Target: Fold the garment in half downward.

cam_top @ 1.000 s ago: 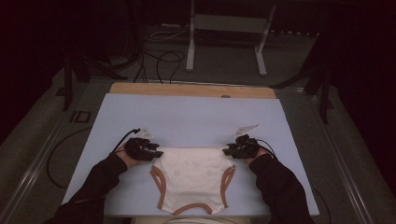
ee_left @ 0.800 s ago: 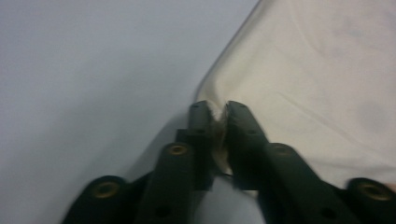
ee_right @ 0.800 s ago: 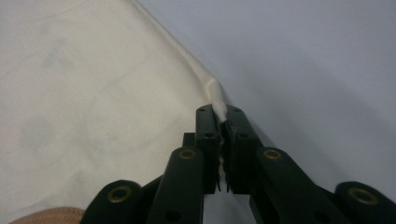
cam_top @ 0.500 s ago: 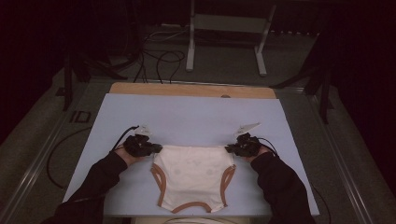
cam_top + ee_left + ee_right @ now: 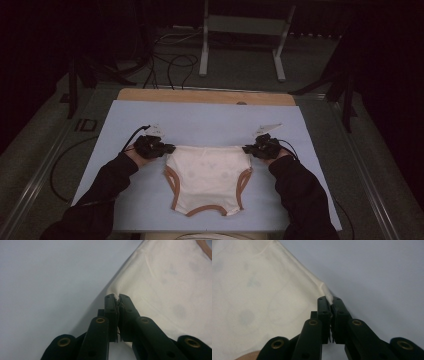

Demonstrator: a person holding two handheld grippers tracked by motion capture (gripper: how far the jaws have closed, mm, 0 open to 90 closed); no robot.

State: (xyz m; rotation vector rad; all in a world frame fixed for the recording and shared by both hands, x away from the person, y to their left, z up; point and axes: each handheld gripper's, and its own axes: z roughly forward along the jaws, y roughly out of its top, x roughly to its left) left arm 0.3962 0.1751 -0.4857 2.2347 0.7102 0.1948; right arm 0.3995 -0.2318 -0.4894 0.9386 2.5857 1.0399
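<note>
The garment (image 5: pixel 207 177) pinched in each gripper was soft matt cream cloth with faint print and tan ribbed trim. Left gripper (image 5: pixel 117 297) looked like matt black plastic with brass-looking rivets. The desk (image 5: pixel 200 122) beside it had a smooth, matt pale-blue cover, bare wood along the far edge.

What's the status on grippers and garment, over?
Left gripper and right gripper each shut on a far corner of the cream garment. Garment flat on blue mat. Nothing in the way.

A dim room: grey floor (image 5: pixel 240 60) strewn with black cables (image 5: pixel 170 62), a metal stand (image 5: pixel 245 30) behind.
</note>
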